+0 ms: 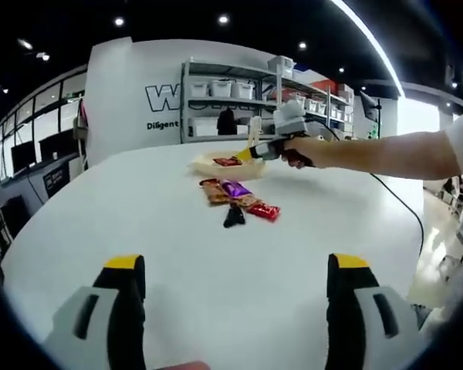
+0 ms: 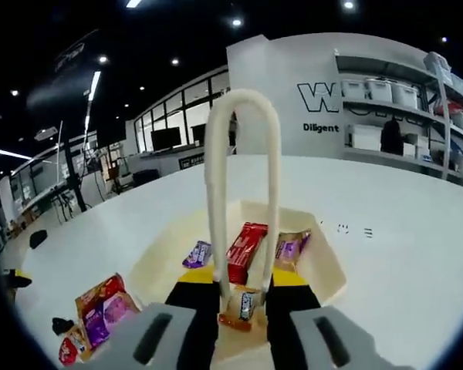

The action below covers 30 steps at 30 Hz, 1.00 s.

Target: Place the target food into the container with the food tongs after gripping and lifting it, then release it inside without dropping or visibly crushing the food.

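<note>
The food in hand is a small wrapped snack bar (image 2: pixel 241 306), orange-brown with a dark label, caught between the tips of the cream food tongs (image 2: pixel 242 185) just above the near edge of the tray (image 2: pixel 324 270). It looks light and slightly soft inside a slick crinkly wrapper, so it could slide out of a loose pinch or dent under a hard one; a hold across the middle of its flat sides, as the tongs seem to have now, is probably safest.

The right gripper (image 2: pixel 242 297) is pressed together around the two legs of the tongs, squeezing them onto the bar. In the left gripper view the same gripper (image 1: pixel 282 146), with the person's hand (image 1: pixel 297 150) on it, reaches over the tray (image 1: pixel 208 166) at the far side of the white table (image 1: pixel 216 293).

The tray is shallow, cream-coloured and open-topped. Inside it lie a red wrapped bar (image 2: pixel 245 250) down the middle, a purple packet (image 2: pixel 198 253) to one side and a purple-and-tan packet (image 2: pixel 291 248) to the other.

More packets (image 1: pixel 239 199) sit in a loose cluster on the table beside the tray, red, purple and orange, with a small dark object (image 1: pixel 233 217) among them.

The left gripper (image 1: pixel 235 308) hangs low over bare table, jaws spread wide and holding nothing.

Releasing gently over a free patch of the tray floor looks like what remains.
</note>
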Tool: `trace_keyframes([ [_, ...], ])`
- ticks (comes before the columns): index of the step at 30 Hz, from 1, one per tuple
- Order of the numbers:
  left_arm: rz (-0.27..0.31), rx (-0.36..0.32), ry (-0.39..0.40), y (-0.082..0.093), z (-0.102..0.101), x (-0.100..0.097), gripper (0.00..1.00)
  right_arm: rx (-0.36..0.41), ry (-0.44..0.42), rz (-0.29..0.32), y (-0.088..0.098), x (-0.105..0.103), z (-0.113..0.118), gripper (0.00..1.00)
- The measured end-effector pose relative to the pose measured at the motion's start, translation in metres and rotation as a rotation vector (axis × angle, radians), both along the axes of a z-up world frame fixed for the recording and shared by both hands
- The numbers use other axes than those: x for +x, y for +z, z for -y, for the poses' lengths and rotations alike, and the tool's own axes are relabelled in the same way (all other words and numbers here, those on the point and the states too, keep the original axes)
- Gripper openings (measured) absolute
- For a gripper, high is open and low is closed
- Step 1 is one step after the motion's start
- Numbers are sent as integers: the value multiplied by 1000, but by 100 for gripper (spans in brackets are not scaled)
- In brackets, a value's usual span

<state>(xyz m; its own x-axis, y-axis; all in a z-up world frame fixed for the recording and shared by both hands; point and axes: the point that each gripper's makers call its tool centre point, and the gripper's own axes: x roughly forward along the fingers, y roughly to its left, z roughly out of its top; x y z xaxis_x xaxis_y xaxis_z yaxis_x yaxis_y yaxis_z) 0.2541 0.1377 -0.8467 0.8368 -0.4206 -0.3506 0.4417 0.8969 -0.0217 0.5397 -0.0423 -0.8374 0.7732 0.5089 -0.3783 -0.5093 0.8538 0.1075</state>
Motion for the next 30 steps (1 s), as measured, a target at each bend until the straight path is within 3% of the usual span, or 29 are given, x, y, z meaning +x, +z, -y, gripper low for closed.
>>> trace_keyframes([
  [20, 10, -8, 2, 6, 0, -6, 96, 34, -2, 37, 24, -14, 2, 16],
  [30, 21, -26, -2, 12, 2, -10, 95, 45, 7, 57, 38, -31, 4, 16],
])
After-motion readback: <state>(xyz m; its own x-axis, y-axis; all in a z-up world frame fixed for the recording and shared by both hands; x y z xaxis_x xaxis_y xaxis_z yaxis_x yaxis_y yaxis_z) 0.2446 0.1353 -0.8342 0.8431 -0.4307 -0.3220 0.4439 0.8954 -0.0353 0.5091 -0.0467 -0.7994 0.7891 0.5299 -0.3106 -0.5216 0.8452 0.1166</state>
